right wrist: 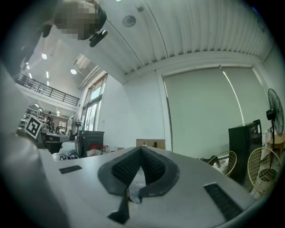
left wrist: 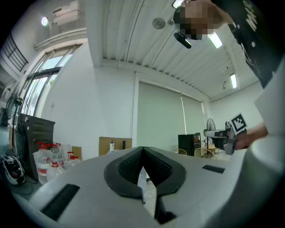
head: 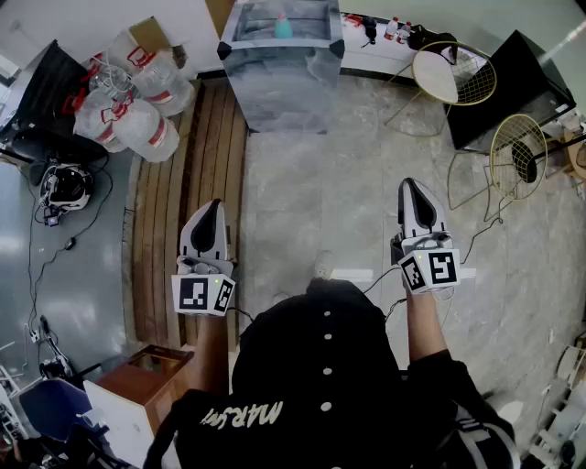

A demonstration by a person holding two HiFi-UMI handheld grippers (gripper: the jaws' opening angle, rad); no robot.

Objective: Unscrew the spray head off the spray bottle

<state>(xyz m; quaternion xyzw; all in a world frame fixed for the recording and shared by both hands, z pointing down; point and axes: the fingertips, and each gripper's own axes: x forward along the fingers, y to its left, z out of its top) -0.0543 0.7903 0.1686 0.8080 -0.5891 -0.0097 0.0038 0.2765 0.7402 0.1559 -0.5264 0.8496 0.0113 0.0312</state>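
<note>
**A:** Teal, up at the top centre of the head view: is that the spray bottle (head: 283, 26)?

**B:** Yes. It stands upright on the grey table (head: 275, 87), well apart from both grippers. Its head is too small to make out.

**A:** And the grippers?

**B:** The left gripper (head: 212, 205) is left of centre and the right gripper (head: 409, 185) right of centre. Both are held out over the pale stone floor (head: 311, 192), pointing toward the top of the frame. Water jugs (head: 137, 101) pile at upper left, and wire chairs (head: 476, 101) stand at upper right.

**A:** Left gripper view?

**B:** The left gripper (left wrist: 142, 150) has its dark pads pressed together at the tip, with nothing between them. A cardboard box (left wrist: 116, 146) sits by the far wall, just left of the tip.

**A:** Right gripper view?

**B:** The right gripper (right wrist: 141, 149) has its jaws closed tip to tip and empty, with the wire chairs (right wrist: 262, 173) at lower right
</note>
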